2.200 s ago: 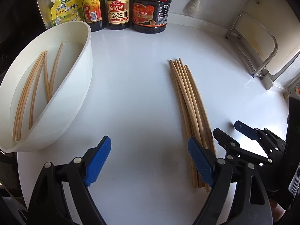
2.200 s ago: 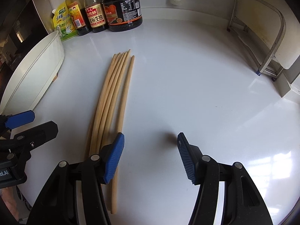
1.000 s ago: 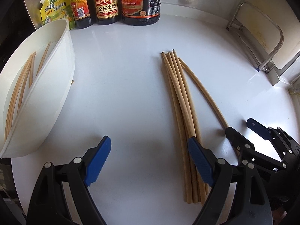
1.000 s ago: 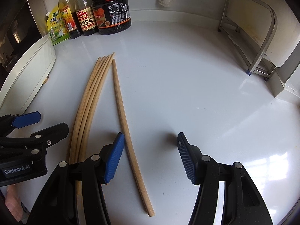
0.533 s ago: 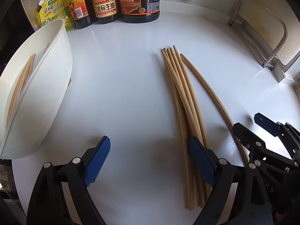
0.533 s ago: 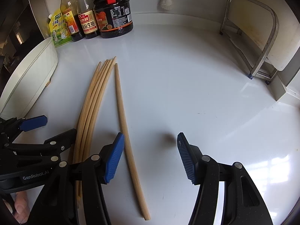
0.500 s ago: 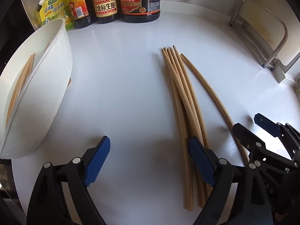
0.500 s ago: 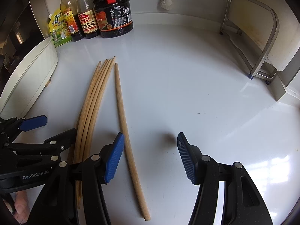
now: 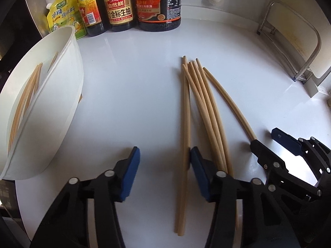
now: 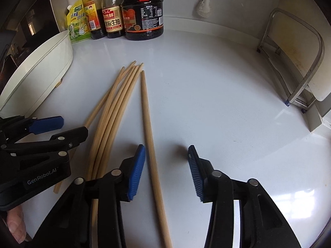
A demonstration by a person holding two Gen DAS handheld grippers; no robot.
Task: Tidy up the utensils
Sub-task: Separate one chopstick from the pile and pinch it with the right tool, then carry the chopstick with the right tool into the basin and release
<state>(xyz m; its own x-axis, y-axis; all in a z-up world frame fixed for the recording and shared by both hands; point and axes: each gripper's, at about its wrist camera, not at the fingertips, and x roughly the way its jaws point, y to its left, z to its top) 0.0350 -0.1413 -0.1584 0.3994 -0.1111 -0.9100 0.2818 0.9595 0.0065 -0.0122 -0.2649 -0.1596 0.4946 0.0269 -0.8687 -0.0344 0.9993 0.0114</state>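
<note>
Several bamboo chopsticks (image 9: 206, 111) lie splayed on the white counter. In the left wrist view my left gripper (image 9: 164, 165) has its jaws closing. The leftmost chopsticks (image 9: 184, 124) lie between the jaws, against the right pad (image 9: 196, 171) and well apart from the left pad, so nothing is clamped. In the right wrist view my right gripper (image 10: 166, 165) is also closing. A single chopstick (image 10: 148, 128) passes between its jaws, close to the left pad (image 10: 136, 171) and not pinched. A white bowl (image 9: 62, 103) at the left holds several more chopsticks (image 9: 24, 99).
Dark sauce bottles (image 9: 158, 6) and a yellow-green pouch (image 9: 62, 18) line the back wall. A metal rack (image 9: 300, 47) stands at the right, and a brush (image 10: 203, 2) hangs on the wall. Bare counter lies right of the chopsticks.
Both grippers' jaws have narrowed. The leftmost chopsticks have swung left, away from the bundle, and now lie inside the left gripper's jaws. The single chopstick now sits inside the right gripper's jaws.
</note>
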